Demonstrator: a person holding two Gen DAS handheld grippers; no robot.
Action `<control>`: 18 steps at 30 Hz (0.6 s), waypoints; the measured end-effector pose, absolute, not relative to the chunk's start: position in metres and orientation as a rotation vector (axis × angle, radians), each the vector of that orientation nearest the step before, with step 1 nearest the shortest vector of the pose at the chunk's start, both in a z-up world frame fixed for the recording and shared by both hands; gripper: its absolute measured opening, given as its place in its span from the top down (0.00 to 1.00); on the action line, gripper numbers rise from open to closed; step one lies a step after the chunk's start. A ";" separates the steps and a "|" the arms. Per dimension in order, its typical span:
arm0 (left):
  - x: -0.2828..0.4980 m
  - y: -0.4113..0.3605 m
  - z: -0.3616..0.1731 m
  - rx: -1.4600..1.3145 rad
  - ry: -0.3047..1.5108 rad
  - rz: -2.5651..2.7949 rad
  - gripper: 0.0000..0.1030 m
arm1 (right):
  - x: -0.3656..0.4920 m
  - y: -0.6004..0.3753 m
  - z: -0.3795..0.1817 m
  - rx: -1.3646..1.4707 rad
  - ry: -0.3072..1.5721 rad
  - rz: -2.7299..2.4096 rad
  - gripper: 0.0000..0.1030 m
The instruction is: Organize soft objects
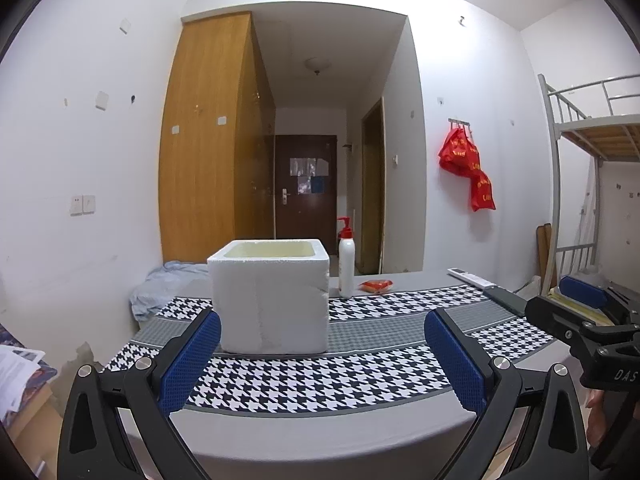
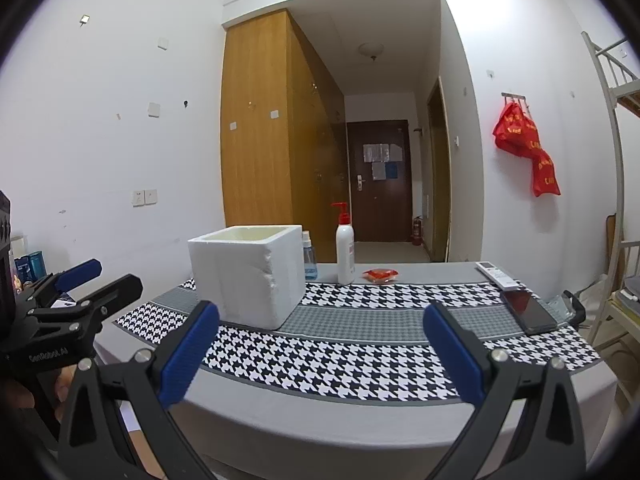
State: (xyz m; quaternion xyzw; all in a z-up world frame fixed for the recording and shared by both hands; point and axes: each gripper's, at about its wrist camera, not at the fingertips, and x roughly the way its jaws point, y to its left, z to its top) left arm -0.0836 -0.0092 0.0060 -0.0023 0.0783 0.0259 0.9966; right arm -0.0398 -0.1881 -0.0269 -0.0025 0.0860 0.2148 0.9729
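Red packet (image 1: 375,285) (far edge), grippers clear

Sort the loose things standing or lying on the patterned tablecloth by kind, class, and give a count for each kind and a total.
Foam box: 1
Bottles: 2, a white pump bottle and a small clear spray bottle
Red packet: 1
Remote control: 1
Phone: 1
Total: 6
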 end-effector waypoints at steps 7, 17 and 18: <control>-0.085 -0.010 0.006 -0.002 0.159 0.052 0.01 | -0.037 -0.188 -0.028 -0.005 0.179 0.435 0.00; -0.087 -0.014 0.008 0.011 0.150 0.050 0.01 | -0.042 -0.186 -0.026 -0.021 0.166 0.441 0.00; -0.087 -0.015 0.008 0.017 0.155 0.052 0.01 | -0.042 -0.187 -0.027 -0.018 0.166 0.441 0.00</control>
